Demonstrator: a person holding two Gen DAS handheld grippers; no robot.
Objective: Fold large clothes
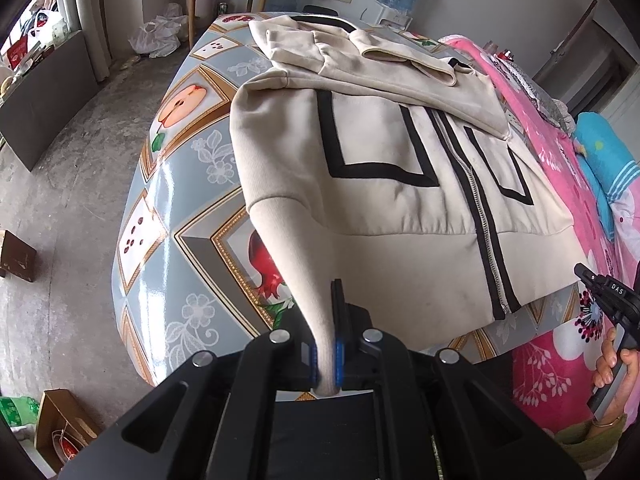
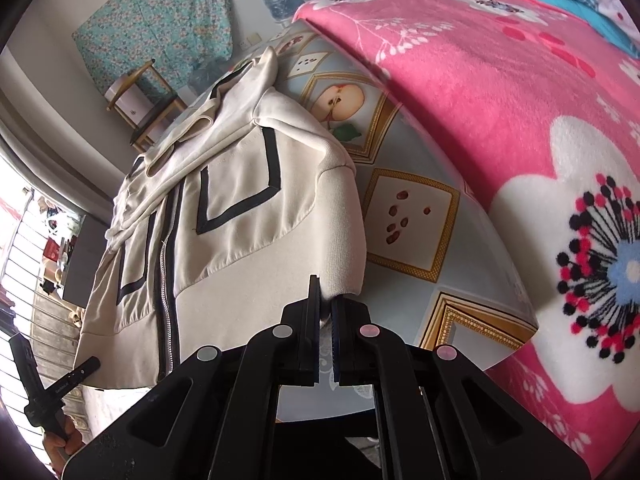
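Left wrist view: the cream zip-up hooded jacket with black stripe trim (image 1: 400, 152) lies front-up on the desk with the fruit-patterned oilcloth (image 1: 188, 184), sleeves seemingly folded in, body not yet folded over. The left gripper (image 1: 327, 356) has its fingers (image 1: 339, 320) clamped on a hem corner.

Right wrist view: the right gripper (image 2: 326, 320) is closed at the jacket's other hem corner (image 2: 344, 264), apparently pinching it.

The right gripper (image 1: 612, 300) bears white "DAS" lettering.
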